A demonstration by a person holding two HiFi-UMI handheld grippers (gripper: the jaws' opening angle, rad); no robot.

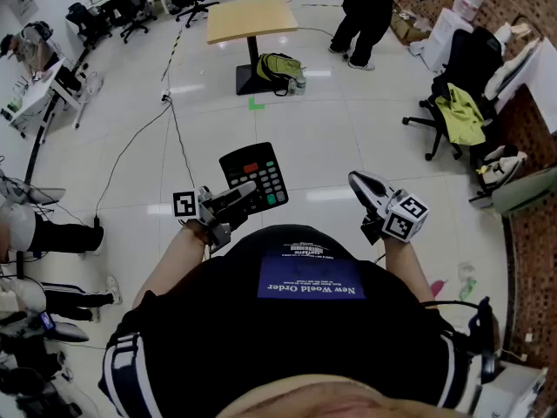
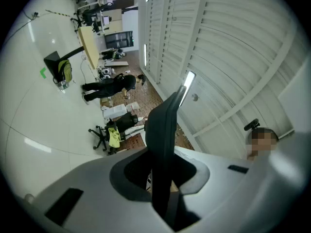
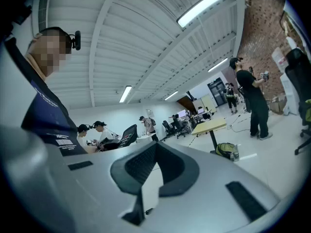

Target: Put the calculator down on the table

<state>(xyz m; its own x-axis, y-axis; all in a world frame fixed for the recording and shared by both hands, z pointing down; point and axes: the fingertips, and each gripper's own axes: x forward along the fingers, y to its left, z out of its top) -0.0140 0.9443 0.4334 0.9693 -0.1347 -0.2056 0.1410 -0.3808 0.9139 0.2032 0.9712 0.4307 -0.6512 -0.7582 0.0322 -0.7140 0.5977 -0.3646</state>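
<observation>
The person stands on a white tiled floor (image 1: 348,138) and holds one tool in each hand. The left tongs (image 1: 246,192) are clamped on the lower edge of the calculator (image 1: 254,177). The calculator is black, with a red patch near its top and some green keys at one side. It is in the air in front of the person's body, above the floor. In the left gripper view it appears edge-on as a dark thin slab between the two pads, which press on it from both sides. The right tongs (image 1: 359,181) are together and there is nothing between them; they are well apart from the calculator, at its right.

The desk (image 1: 252,17), with a light wooden top and one dark foot, stands far ahead. The calculator does not touch it. A green backpack (image 1: 278,66) lies at the foot of the desk. Another person (image 1: 365,11) stands beyond the desk's right edge.
</observation>
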